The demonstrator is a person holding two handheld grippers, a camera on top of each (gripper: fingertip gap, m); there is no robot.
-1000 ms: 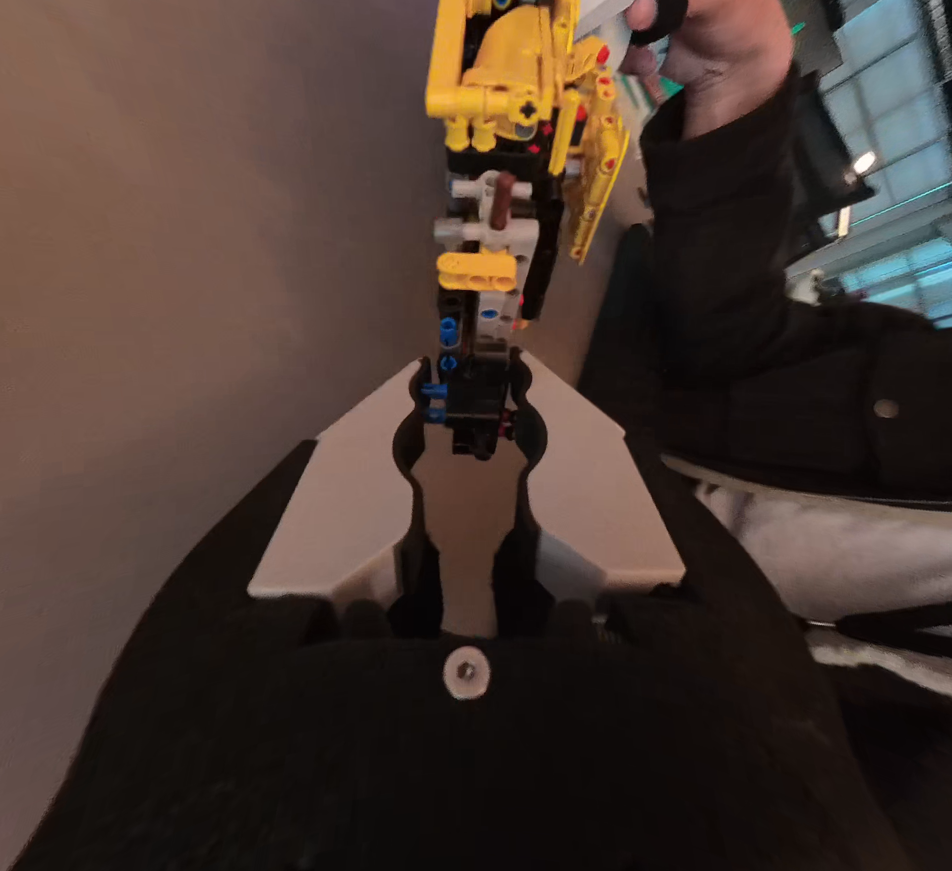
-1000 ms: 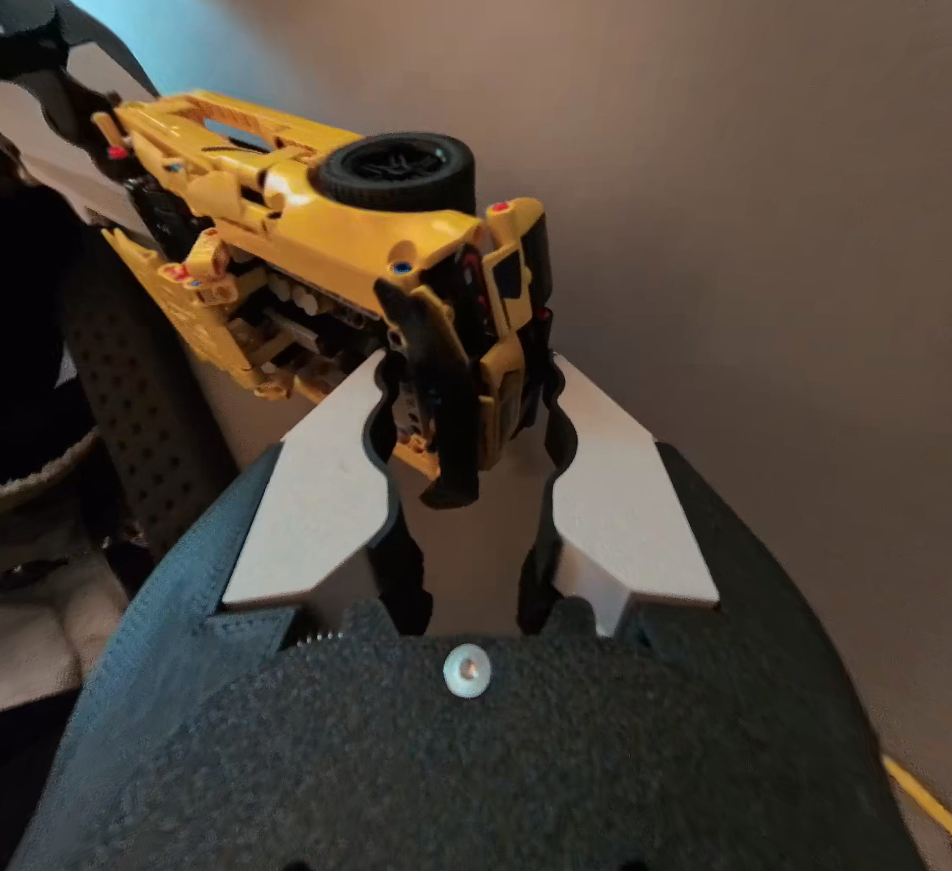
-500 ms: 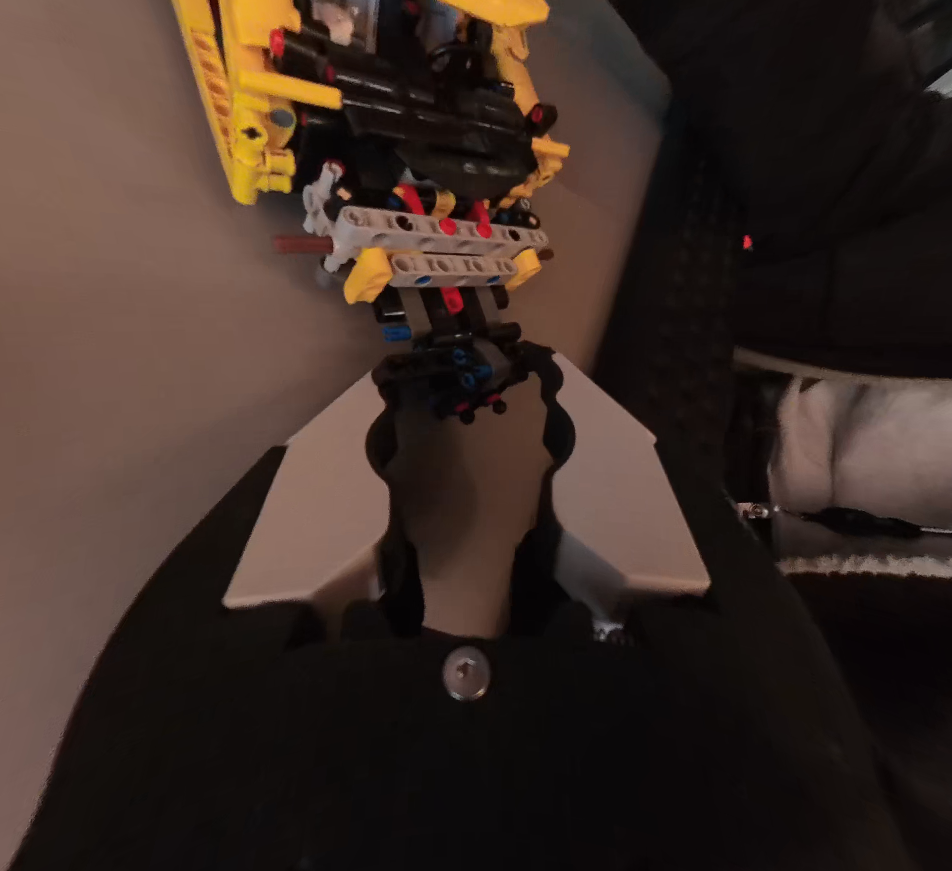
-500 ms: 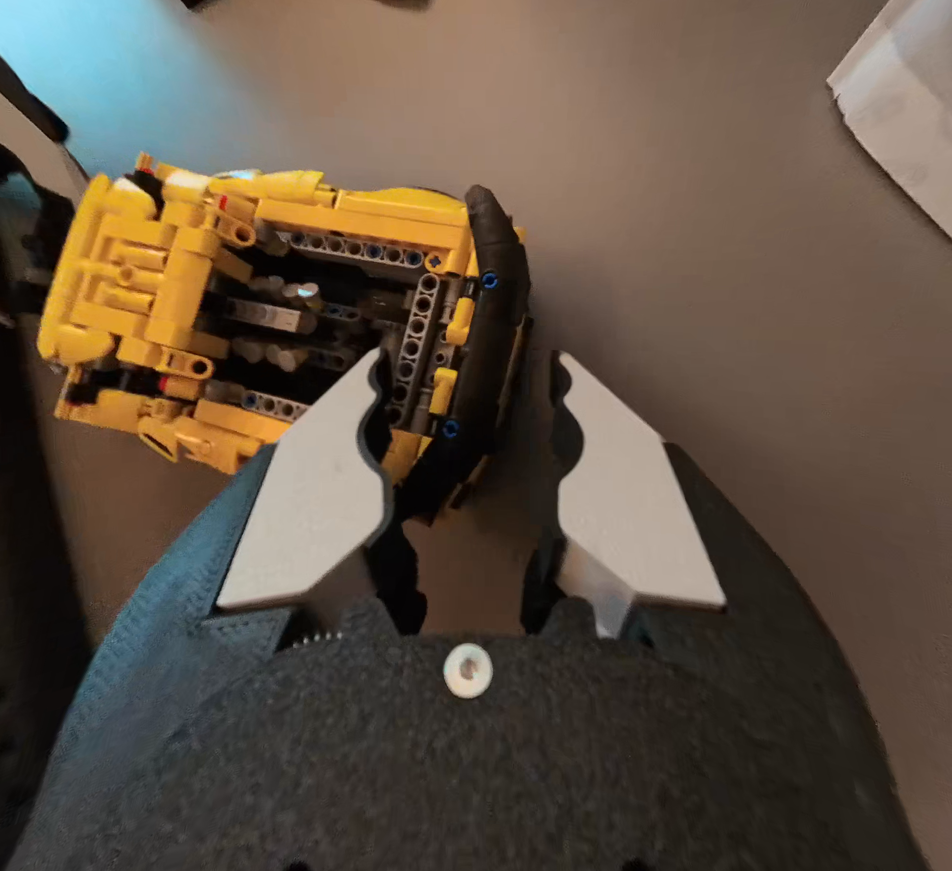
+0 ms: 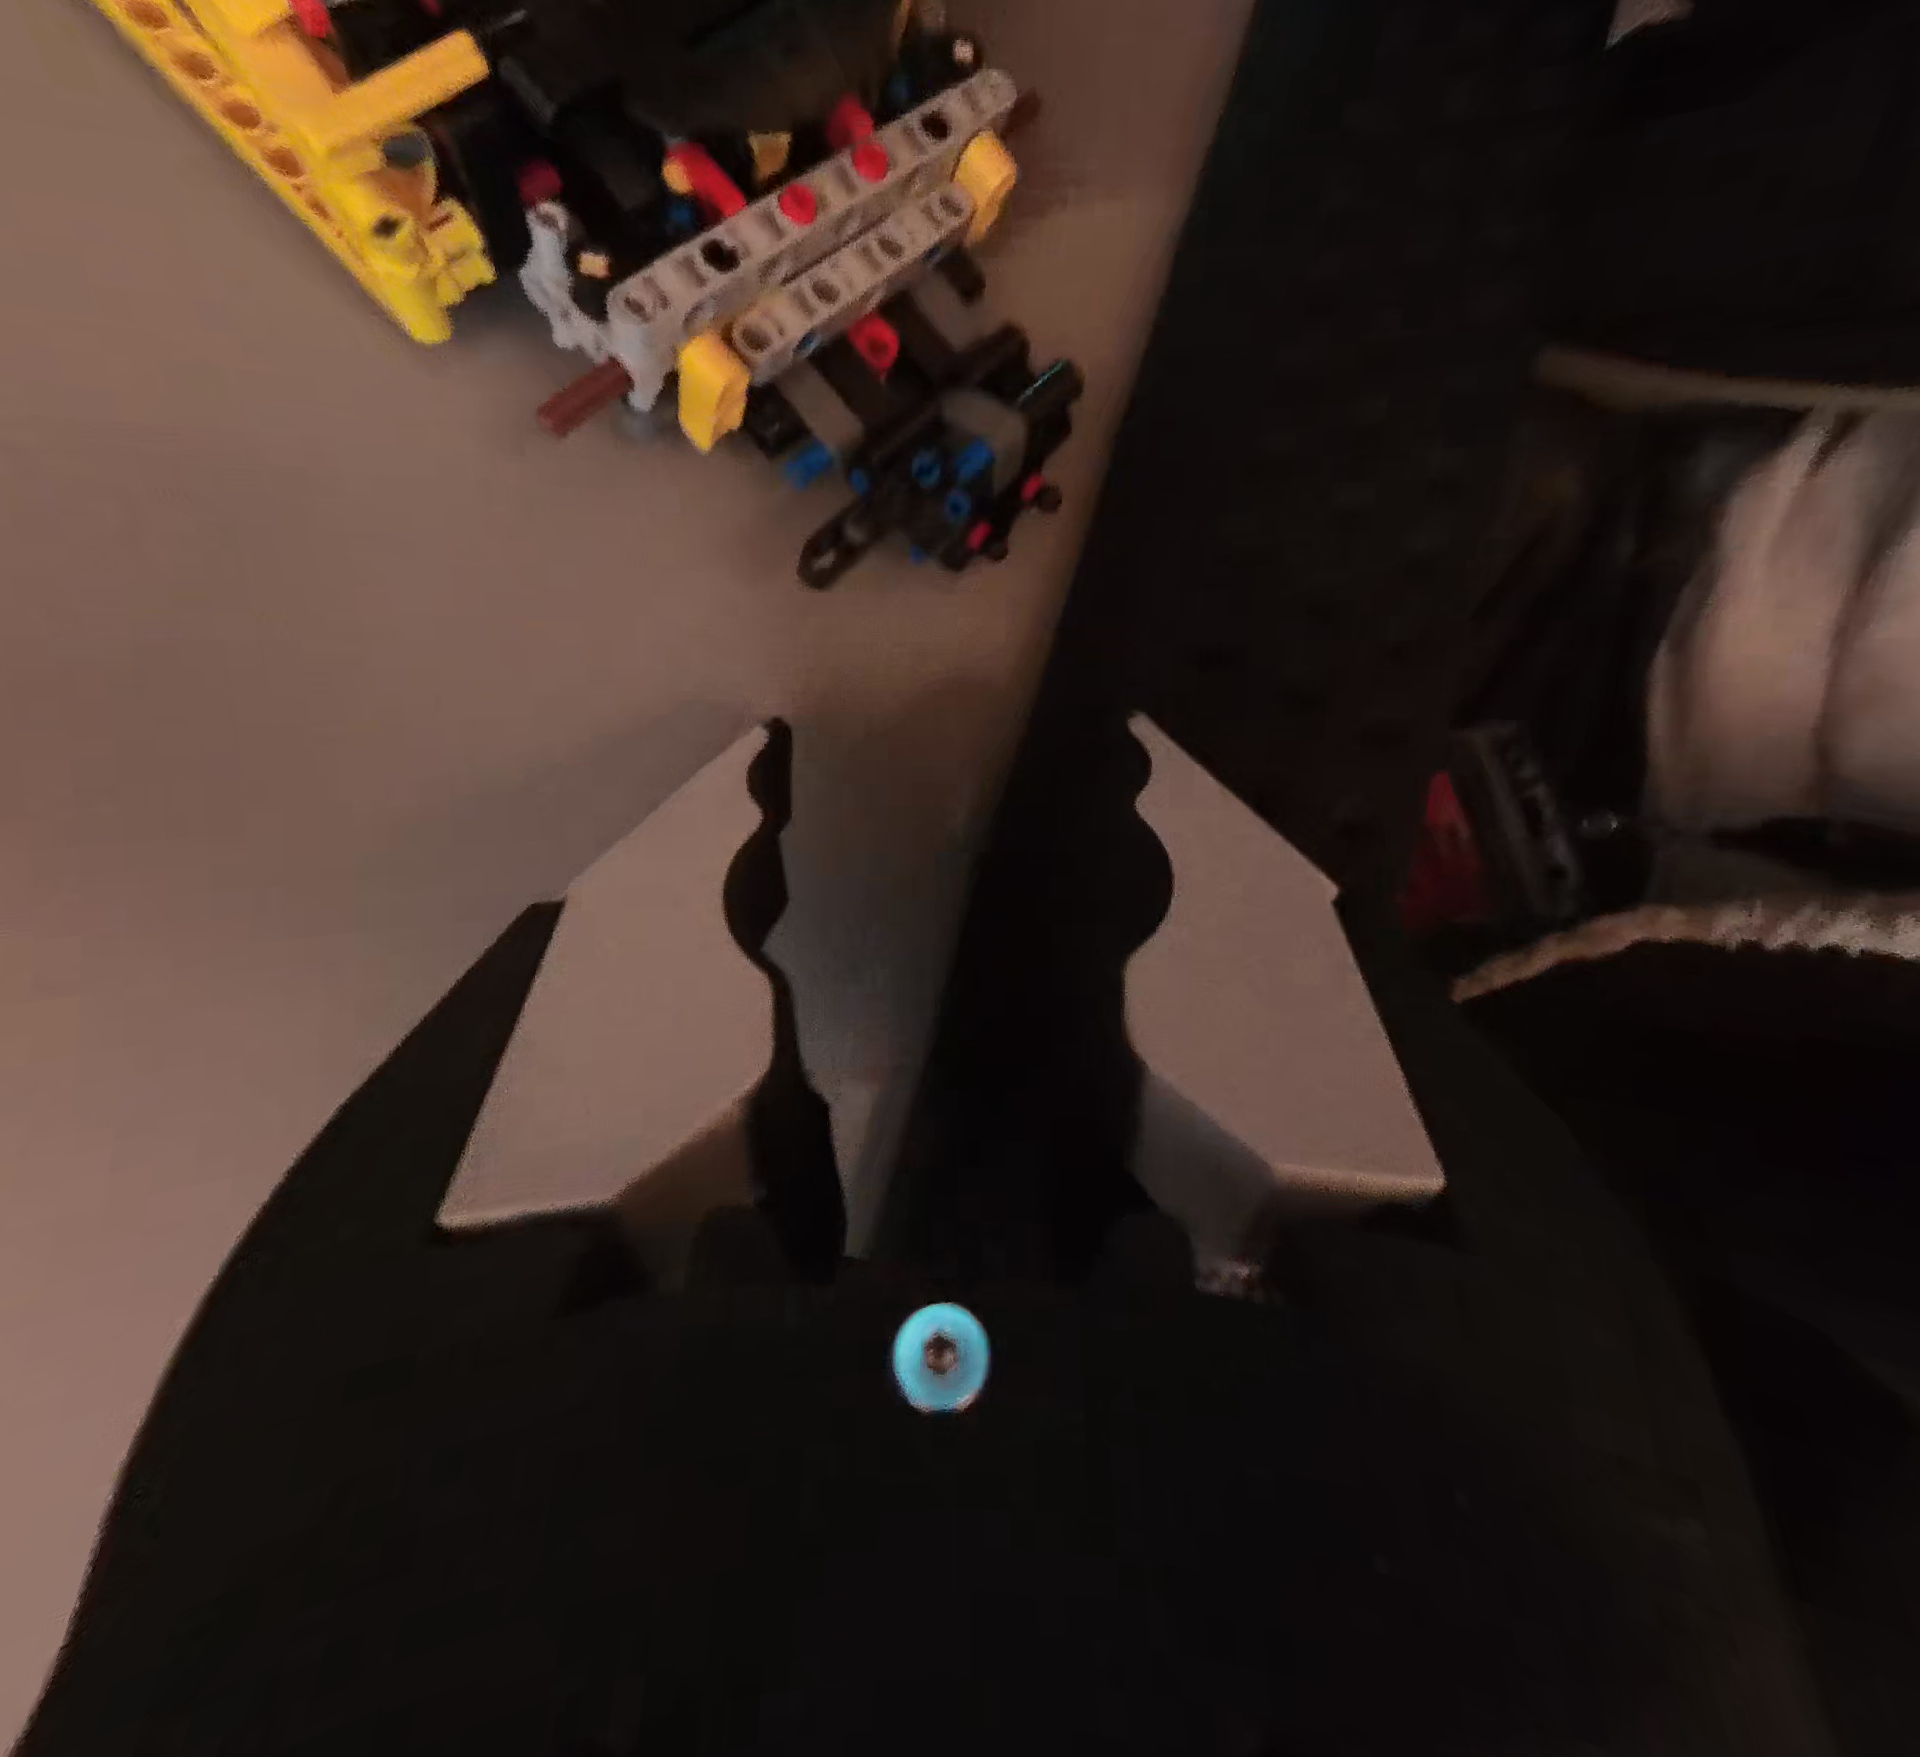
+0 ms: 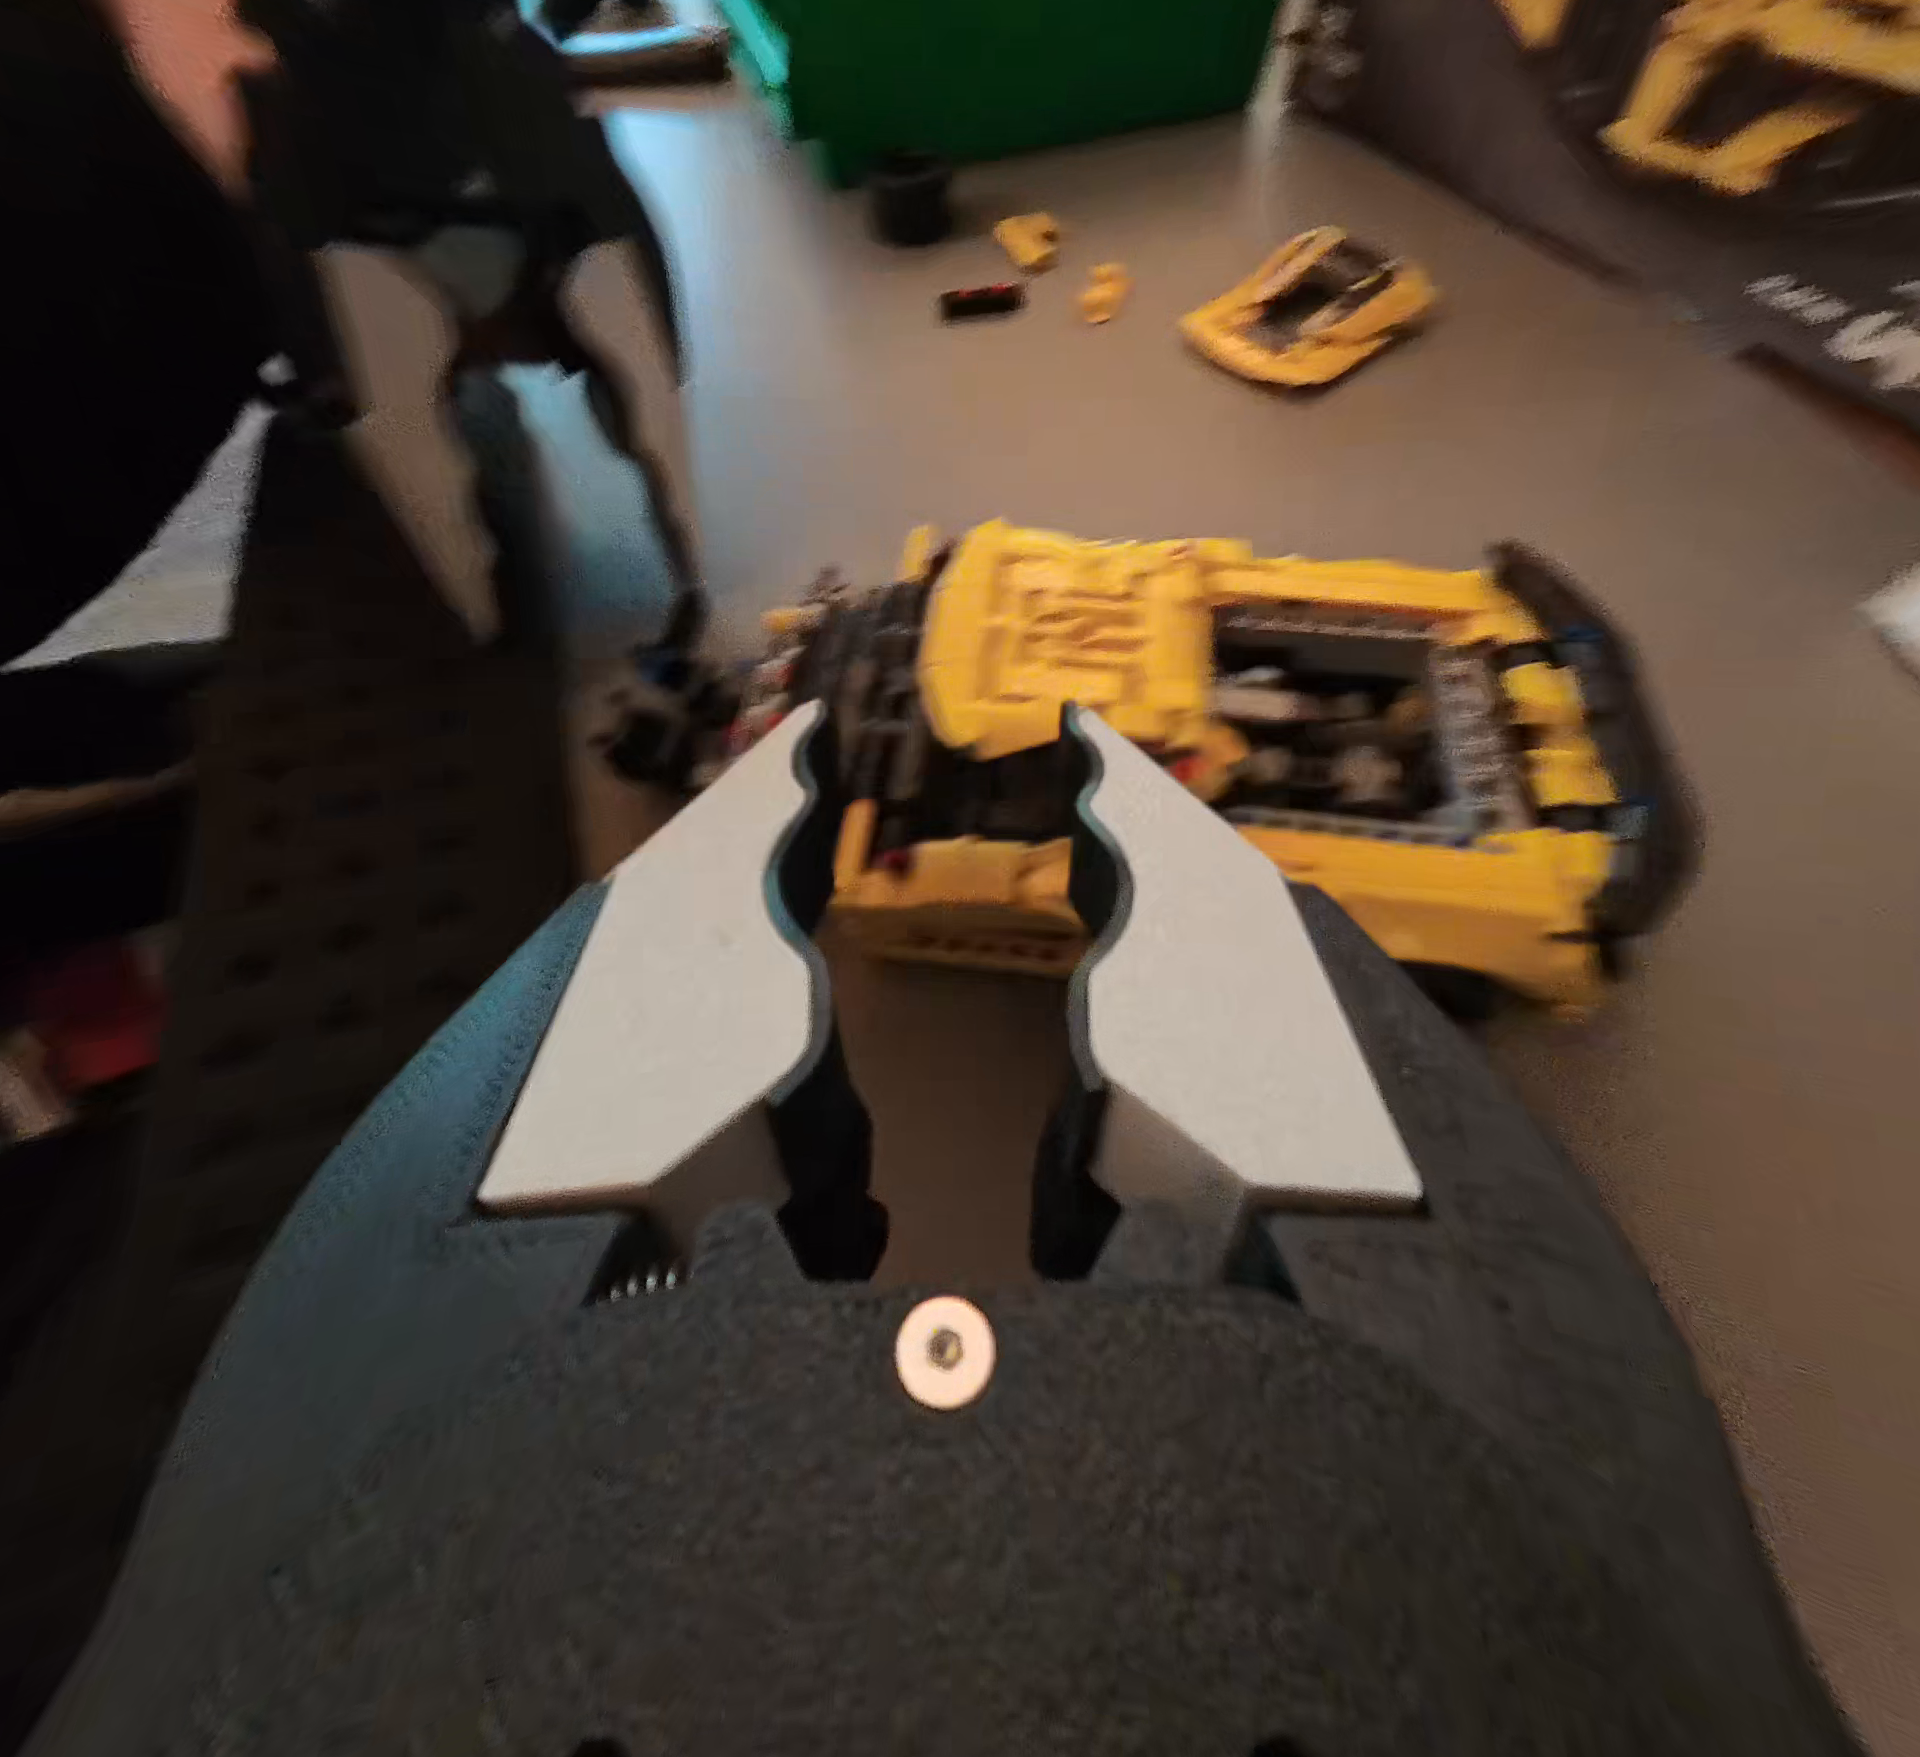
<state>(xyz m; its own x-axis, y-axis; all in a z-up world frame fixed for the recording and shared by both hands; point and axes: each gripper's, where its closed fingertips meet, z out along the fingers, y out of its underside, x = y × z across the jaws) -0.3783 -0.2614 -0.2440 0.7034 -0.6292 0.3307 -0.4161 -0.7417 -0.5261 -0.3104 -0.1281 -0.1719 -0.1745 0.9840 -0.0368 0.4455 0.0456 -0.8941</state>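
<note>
A green bin [image 6: 1018, 14] and a printed box [image 6: 1621, 97] stand behind loose yellow pieces [image 6: 1309, 320].

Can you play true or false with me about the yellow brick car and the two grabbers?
1. The yellow brick car lies on the table. True.
2. The left gripper is squeezing the car. False: it is open, with nothing between its fingers, and the car sits apart from it.
3. A green bin stands at the far side of the table. True.
4. The right gripper is shut tight. False: its fingers are spread, close to the car.
5. A loose yellow piece lies beyond the car. True.
</note>
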